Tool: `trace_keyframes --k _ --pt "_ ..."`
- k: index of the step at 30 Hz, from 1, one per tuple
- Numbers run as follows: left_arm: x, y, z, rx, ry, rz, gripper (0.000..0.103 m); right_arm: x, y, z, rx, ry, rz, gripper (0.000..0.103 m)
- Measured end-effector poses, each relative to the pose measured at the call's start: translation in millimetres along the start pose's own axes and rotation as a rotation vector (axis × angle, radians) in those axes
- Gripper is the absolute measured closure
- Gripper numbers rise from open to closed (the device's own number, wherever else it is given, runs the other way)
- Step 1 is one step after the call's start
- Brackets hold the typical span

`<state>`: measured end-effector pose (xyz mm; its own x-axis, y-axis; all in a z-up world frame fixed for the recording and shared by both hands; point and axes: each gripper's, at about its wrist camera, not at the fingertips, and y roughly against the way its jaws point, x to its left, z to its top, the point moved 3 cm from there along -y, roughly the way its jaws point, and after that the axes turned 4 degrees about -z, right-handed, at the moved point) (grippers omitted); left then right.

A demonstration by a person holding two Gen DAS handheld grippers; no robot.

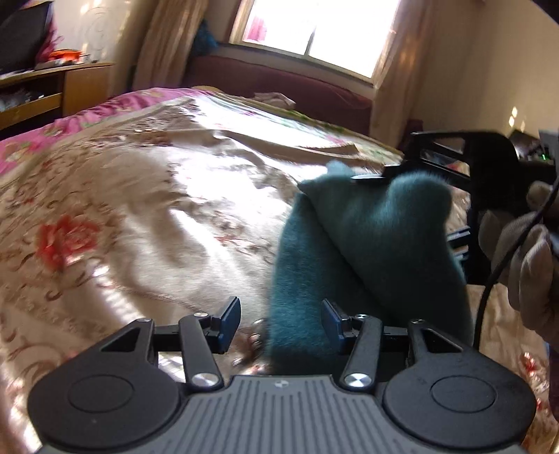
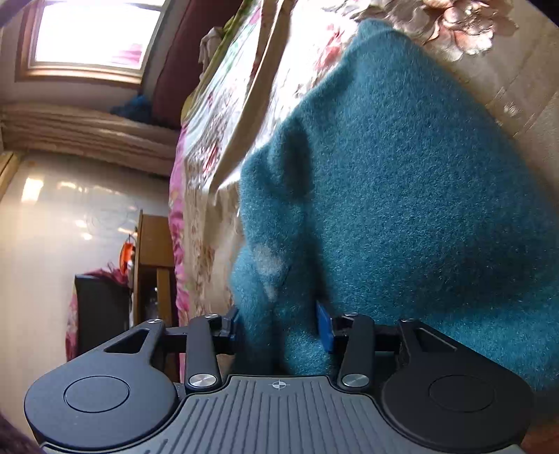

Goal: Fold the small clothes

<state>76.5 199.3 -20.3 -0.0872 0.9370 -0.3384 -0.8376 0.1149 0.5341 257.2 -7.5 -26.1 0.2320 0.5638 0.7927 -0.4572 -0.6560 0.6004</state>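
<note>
**Teal garment lifted at one end over the bed**

Left wrist view: the left gripper has its blue-padded fingers spread wide, with nothing pinched between them. The lower edge of a fuzzy teal garment hangs just in front of the gap, nearer the right-hand finger. The garment drapes down over the floral satin bedspread, its top end raised. At that top end the right gripper reaches in from the right, its fingertip at the cloth's upper edge; a gloved hand holds that tool. A window and curtains lie beyond the bed, and a wooden shelf unit stands to the left.

Right wrist view: the camera is rolled sideways. The right gripper is closed partway around a bunched fold of the teal garment, the cloth filling the space between its fingers. The rest of the garment spreads away over the bedspread.
</note>
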Motion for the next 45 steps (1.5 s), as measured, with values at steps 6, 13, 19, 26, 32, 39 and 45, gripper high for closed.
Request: trace_keyframes --k 6,13,19,26,32,39,45 --pt "6 41 8 -0.121 0.050 0.000 0.049 7 3 -2 0.074 0.073 0.083 0.045" --pt "-34 48 43 -0.204 -0.109 -0.077 0.043 21 46 -6 0.029 0.260 0.080 0.045" --pt "-62 1 49 -0.087 -0.192 -0.135 0.047 24 77 -4 -0.055 0.424 -0.007 0.045" --pt "-10 -32 2 0.172 -0.047 -0.008 0.068 13 83 -12 -0.083 0.575 -0.131 0.045" --pt "-1 -27 -12 0.174 -0.004 0.010 0.068 14 62 -23 -0.063 0.642 -0.188 0.045" --pt "-3 -23 -12 0.152 0.004 0.002 0.068 62 12 -40 -0.038 0.799 -0.212 0.045" --pt "-3 -20 -15 0.140 -0.004 -0.008 0.068 84 -44 -68 -0.053 0.987 -0.408 0.043"
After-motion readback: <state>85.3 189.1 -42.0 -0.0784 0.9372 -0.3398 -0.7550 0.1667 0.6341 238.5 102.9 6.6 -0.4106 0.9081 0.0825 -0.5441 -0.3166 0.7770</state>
